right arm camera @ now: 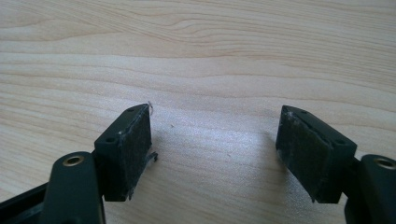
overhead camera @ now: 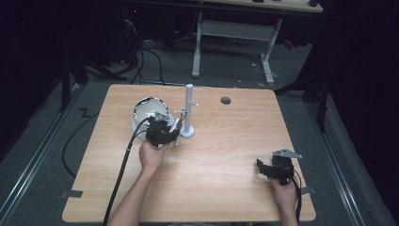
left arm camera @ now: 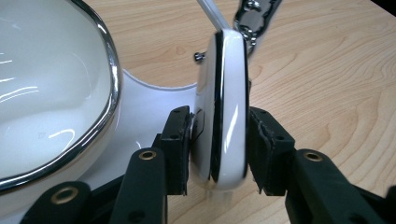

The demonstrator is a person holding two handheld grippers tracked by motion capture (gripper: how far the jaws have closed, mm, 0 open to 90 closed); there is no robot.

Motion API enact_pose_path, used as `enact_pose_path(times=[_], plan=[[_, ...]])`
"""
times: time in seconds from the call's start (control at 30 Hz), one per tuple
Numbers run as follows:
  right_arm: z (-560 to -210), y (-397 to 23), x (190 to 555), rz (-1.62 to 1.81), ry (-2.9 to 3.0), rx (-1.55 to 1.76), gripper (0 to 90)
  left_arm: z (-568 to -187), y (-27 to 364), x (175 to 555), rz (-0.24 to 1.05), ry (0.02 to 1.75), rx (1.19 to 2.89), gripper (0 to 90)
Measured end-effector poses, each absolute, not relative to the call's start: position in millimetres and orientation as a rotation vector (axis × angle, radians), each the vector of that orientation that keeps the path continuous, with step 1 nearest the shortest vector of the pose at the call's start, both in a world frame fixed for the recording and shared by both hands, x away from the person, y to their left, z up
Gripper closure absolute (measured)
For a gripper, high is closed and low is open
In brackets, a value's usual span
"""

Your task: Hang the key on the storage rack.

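Observation:
A white mug [overhead camera: 147, 112] with a chrome rim lies tilted on the wooden table [overhead camera: 226, 160], at the back left, beside a grey peg stand [overhead camera: 189, 110]. In the left gripper view the mug's bowl [left arm camera: 42, 93] fills the left side. Its flat white handle [left arm camera: 229, 93] stands upright between the black jaws. My left gripper [left arm camera: 219, 123] [overhead camera: 164, 128] is shut on that handle, with both pads against its sides. A chrome peg [left arm camera: 256, 16] of the stand shows just beyond. My right gripper [overhead camera: 266, 167] [right arm camera: 215, 126] rests near the table's front right, open, with bare wood between its fingers.
The stand's round base [overhead camera: 187, 133] sits just right of my left gripper. A dark round hole [overhead camera: 226, 100] marks the table's back middle. A white-legged desk [overhead camera: 235, 30] and cables [overhead camera: 150, 61] lie on the floor beyond the table.

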State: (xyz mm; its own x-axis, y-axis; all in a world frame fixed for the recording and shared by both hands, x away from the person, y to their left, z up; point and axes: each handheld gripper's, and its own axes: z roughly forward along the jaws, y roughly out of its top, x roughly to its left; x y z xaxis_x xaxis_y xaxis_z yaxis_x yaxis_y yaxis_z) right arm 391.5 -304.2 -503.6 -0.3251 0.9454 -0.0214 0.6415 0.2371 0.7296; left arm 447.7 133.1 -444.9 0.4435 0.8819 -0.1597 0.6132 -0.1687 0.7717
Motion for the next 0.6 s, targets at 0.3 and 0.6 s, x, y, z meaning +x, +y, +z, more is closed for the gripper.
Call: enact_pose_path(times=[0.3, 0.6], plan=[[-503.6, -304.2, 391.5, 0.870, 2.052, 1.450, 26.9, -441.0, 134.3, 444.6, 0.438, 1.249, 1.879, 61.4], [-503.6, -304.1, 391.5, 0.871, 2.052, 1.450, 26.9, -437.8, 136.3, 440.8, 0.445, 1.246, 1.864, 49.2]])
